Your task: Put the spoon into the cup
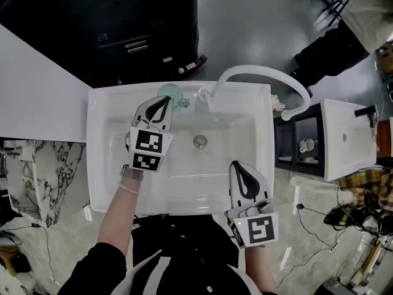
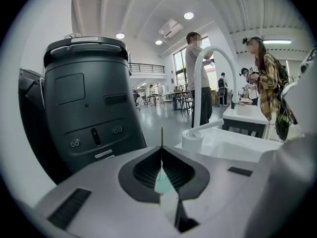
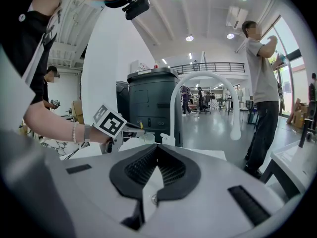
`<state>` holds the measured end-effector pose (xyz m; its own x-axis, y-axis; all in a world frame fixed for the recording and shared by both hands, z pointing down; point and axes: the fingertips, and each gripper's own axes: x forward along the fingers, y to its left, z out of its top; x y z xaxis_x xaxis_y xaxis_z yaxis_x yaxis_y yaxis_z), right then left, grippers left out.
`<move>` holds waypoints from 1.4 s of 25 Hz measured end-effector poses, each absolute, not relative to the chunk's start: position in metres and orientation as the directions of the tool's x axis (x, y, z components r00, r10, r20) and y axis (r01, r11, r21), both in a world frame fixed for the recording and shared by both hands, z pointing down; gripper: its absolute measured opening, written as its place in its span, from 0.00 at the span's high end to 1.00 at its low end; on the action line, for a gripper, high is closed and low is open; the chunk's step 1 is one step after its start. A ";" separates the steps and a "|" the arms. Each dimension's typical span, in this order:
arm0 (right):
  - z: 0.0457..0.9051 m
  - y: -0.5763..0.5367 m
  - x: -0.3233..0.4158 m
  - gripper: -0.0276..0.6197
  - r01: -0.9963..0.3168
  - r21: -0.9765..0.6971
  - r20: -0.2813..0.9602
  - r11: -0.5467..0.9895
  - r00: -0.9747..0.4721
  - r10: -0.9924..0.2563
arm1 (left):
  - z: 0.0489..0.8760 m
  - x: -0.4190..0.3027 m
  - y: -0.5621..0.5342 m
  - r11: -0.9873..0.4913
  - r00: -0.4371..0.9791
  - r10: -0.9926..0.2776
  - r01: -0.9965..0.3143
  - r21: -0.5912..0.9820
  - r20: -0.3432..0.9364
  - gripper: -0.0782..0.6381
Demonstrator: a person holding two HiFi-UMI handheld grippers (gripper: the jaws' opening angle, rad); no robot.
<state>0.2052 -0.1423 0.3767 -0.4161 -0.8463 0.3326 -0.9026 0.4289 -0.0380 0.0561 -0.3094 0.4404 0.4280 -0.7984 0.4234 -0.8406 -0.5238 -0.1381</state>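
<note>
A white sink (image 1: 98, 165) stands on a grey workshop floor, with a dark machine (image 1: 123, 23) behind it and a white arched faucet (image 1: 264, 75) rising from its back rim. At the back left of the sink we see the left gripper (image 1: 164, 103), held in a person's hand with a beaded bracelet at the wrist. Its jaws are clenched on the spoon (image 2: 161, 135), whose thin handle stands upright past the tips. The light-green cup (image 1: 172, 92) sits on the sink's back rim, left of the faucet's base, just ahead of and below those tips. In the left gripper view we glimpse its pale green through the gap under the jaws. Whether the spoon's lower end is inside the cup, we cannot tell. The right gripper (image 1: 238, 168) hangs over the sink's front right corner, well apart from the cup. Its jaws are pressed together with nothing between them, and the basin's drain (image 1: 200, 141) shows beneath. Beyond the sink, two people stand in the bright hall.
</note>
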 end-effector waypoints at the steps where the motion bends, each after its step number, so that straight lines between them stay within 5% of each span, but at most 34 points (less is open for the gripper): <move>1: 0.378 -0.142 0.205 0.96 -0.902 -0.038 0.336 0.430 -0.417 -0.845 | 0.441 0.057 -0.310 -0.524 0.428 -0.799 -0.840 -0.140 0.423 0.88; 16: 0.376 -0.143 0.204 0.96 -0.900 -0.033 0.325 0.435 -0.421 -0.847 | 0.446 0.073 -0.307 -0.559 0.457 -0.782 -0.815 -0.152 0.424 0.88; 35: 0.377 -0.139 0.204 0.96 -0.905 -0.028 0.330 0.425 -0.410 -0.850 | 0.461 0.085 -0.299 -0.623 0.499 -0.736 -0.764 -0.168 0.458 0.74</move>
<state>0.2037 -0.1393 0.3771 -0.4099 -0.8505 0.3297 -0.9047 0.4251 -0.0282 0.0848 -0.2988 0.4609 0.4987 -0.7358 0.4581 -0.7644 -0.6225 -0.1677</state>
